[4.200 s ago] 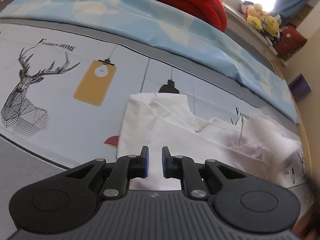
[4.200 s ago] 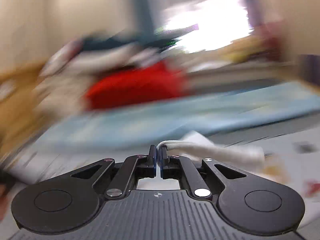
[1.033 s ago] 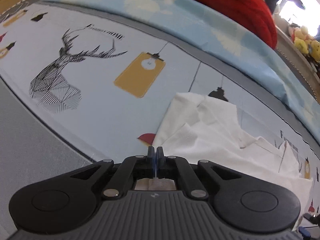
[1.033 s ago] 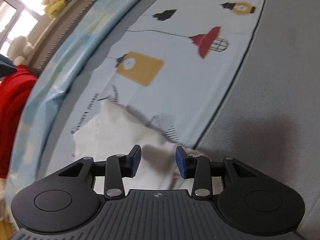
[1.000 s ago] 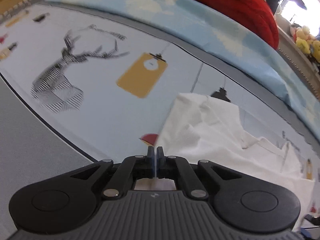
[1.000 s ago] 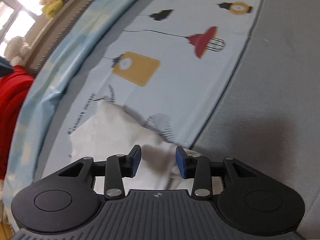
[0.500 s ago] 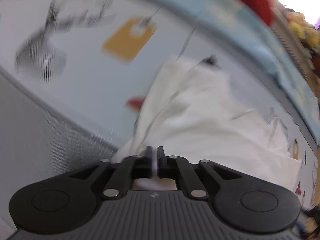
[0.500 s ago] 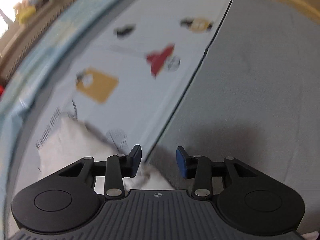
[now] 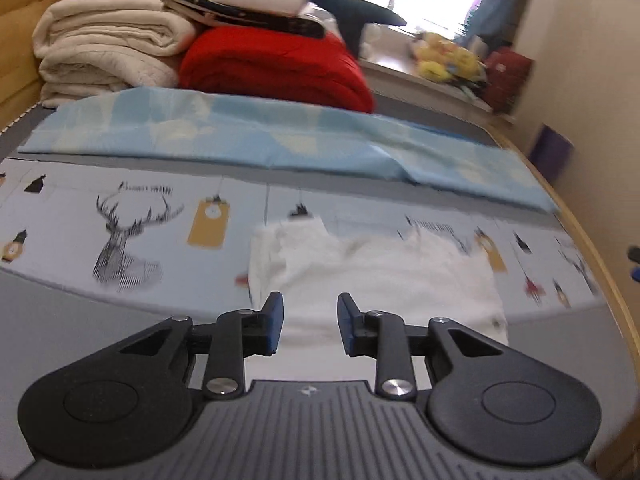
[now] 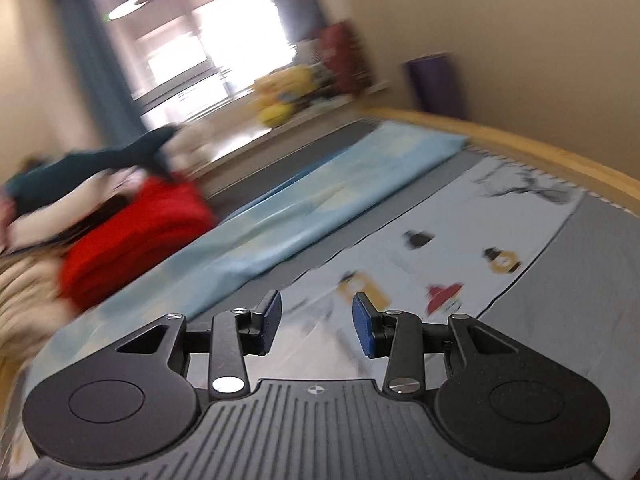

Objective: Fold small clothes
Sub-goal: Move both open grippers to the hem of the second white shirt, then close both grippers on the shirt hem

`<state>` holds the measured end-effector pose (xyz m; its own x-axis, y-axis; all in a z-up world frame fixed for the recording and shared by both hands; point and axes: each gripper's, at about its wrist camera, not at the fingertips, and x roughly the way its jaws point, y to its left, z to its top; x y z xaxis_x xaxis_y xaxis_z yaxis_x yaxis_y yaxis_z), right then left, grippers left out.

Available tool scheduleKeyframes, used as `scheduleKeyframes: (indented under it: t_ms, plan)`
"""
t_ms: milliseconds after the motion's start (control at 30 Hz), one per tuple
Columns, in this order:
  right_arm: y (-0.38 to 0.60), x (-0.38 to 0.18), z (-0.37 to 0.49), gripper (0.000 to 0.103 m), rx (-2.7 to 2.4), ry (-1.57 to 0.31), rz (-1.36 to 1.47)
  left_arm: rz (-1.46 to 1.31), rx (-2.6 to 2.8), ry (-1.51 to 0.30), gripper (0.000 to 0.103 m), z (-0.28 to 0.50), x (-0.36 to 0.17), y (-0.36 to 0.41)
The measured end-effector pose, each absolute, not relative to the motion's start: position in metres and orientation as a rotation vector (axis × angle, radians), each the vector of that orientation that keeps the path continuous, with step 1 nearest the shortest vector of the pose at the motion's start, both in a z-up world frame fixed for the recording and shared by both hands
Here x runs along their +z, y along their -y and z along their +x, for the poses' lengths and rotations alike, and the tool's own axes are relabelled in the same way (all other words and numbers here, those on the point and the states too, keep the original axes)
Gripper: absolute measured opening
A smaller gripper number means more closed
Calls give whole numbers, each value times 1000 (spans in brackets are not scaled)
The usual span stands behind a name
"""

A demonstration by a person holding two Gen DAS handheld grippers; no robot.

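My left gripper [image 9: 310,322] jaws just opening, nothing between; right gripper [image 10: 316,322] spread, empty; white garment [image 9: 384,276] soft, light, floppy; pinch near hem corners.

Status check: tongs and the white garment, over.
Left tongs just opened, empty. Right tongs open, empty. White garment lies rumpled on the printed sheet. Nothing blocking.

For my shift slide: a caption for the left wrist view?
Left gripper, jaws just opened and empty, above the white garment lying on the printed bedsheet.
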<state>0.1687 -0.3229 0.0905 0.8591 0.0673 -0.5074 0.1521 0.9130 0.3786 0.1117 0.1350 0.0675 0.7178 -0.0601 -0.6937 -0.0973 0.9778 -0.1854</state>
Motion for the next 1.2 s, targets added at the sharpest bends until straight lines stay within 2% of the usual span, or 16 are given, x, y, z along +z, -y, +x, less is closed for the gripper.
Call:
scheduleKeyframes:
  t_ms: [100, 233, 300, 367, 500, 600, 767, 967, 1067, 1200]
  plan:
    - [334, 80, 117, 43, 3, -562, 372, -208, -15, -815, 33, 58, 44, -135]
    - [348, 26, 55, 43, -44, -643, 301, -206, 8, -894, 33, -1, -25, -136]
    - [354, -14, 30, 43, -82, -706, 265, -221, 60, -1013, 28, -17, -64, -140]
    - [366, -42, 23, 40, -124, -839, 360, -317, 64, -1115, 25, -19, -83, -145]
    - [369, -61, 19, 40, -86, -902, 334, -174, 87, -1057, 25, -16, -84, -142]
    - [366, -70, 20, 40, -72, -945, 314, -183, 109, -1085, 27, -13, -92, -150]
    - [357, -103, 32, 42, -55, -1050, 243, -198, 111, -1151, 41, -14, -103, -157]
    - [350, -126, 39, 44, -74, -1143, 127, -231, 113, -1197, 42, -18, -115, -163]
    - [349, -129, 42, 48, -84, -1139, 123, -228, 103, -1205, 42, -17, -117, -160]
    - [346, -126, 41, 48, -107, -1134, 120, -201, 96, -1203, 42, -14, -120, -153]
